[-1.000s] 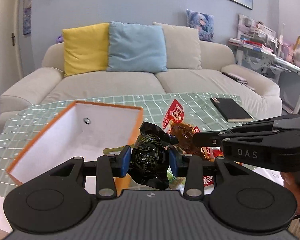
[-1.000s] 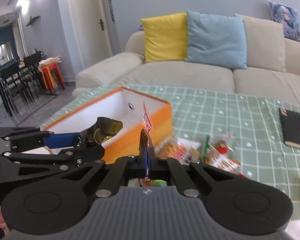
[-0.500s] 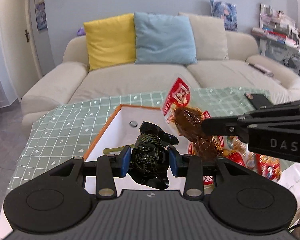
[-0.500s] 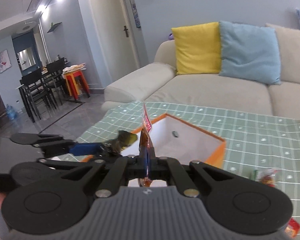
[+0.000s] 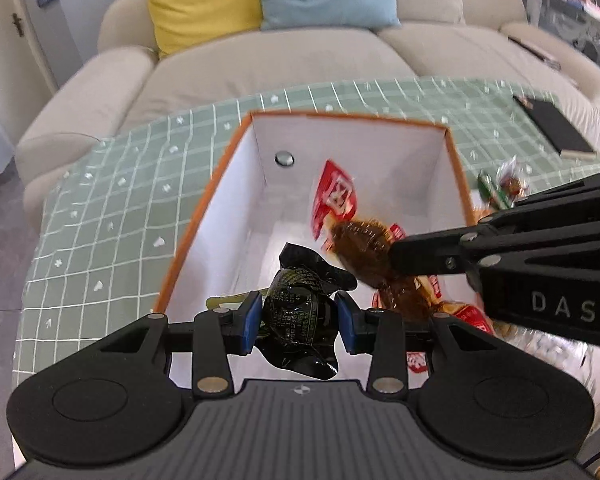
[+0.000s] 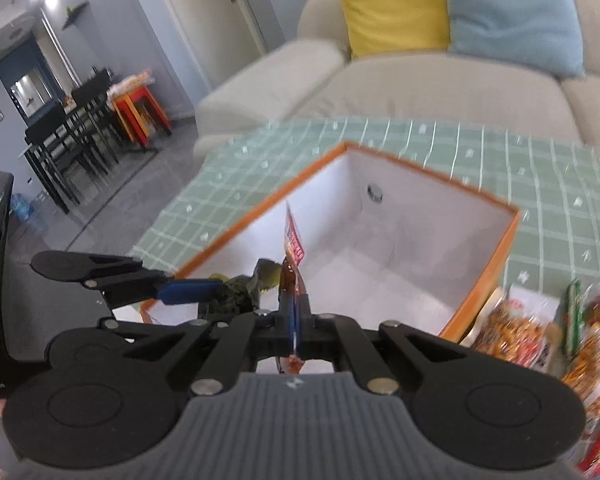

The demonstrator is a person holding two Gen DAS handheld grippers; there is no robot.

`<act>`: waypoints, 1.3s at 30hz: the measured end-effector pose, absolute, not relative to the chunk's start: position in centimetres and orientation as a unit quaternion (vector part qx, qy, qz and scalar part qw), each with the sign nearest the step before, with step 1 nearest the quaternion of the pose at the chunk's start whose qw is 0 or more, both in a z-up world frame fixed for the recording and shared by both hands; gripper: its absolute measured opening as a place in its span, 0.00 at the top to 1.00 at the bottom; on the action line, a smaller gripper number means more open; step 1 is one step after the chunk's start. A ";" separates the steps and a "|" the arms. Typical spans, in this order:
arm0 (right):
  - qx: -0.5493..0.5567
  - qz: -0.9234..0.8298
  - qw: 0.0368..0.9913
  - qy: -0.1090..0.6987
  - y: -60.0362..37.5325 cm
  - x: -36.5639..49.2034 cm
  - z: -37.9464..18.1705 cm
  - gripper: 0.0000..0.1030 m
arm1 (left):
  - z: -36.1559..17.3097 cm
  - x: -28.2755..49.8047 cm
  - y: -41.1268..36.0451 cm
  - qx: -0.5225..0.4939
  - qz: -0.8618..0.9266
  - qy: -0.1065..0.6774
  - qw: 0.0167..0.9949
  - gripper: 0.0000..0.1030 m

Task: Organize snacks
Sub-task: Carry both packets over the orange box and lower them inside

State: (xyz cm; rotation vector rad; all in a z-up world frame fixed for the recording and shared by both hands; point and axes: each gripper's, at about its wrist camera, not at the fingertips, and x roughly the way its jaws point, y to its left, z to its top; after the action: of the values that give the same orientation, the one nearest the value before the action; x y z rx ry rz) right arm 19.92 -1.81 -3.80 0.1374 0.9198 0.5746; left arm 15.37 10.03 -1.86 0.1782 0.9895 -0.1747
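An orange box (image 5: 204, 216) with a white inside (image 6: 384, 252) stands open on the green checked tablecloth. My left gripper (image 5: 298, 322) is shut on a black-wrapped snack (image 5: 300, 312) and hangs over the box's near end. My right gripper (image 6: 294, 316) is shut on a flat red and brown snack packet (image 6: 292, 248), held edge-on above the box. In the left wrist view that packet (image 5: 360, 248) hangs from the right gripper's black fingers (image 5: 432, 254), just right of the black snack.
Several more snack packets (image 6: 540, 332) lie on the cloth right of the box. A black notebook (image 5: 552, 128) lies at the far right. A beige sofa (image 5: 268, 60) with yellow and blue cushions stands behind the table. Dining chairs (image 6: 68, 136) stand far left.
Both grippers have carried their snacks leftwards from beside the box to over its opening and tipped down. Both grips are unchanged.
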 end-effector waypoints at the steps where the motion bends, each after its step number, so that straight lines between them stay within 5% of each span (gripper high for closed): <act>1: 0.066 0.273 0.850 0.446 -1.5 20.3 -4.3 1.00 | -2.2 15.6 10.2 0.085 -0.088 0.481 0.868 0.57; 26: 0.029 0.297 0.751 0.589 4.6 24.2 -11.9 1.00 | -9.2 17.9 10.1 0.213 -0.096 0.627 0.743 0.57; 39: -0.035 0.267 0.754 0.599 5.7 24.4 -12.5 0.93 | -8.5 17.2 10.7 0.199 -0.103 0.619 0.753 0.40</act>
State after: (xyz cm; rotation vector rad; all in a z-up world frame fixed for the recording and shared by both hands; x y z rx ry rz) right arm 24.41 5.69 -12.54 -0.0772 1.3065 0.5828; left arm 17.21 10.68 -8.49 0.4336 1.3514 -0.2246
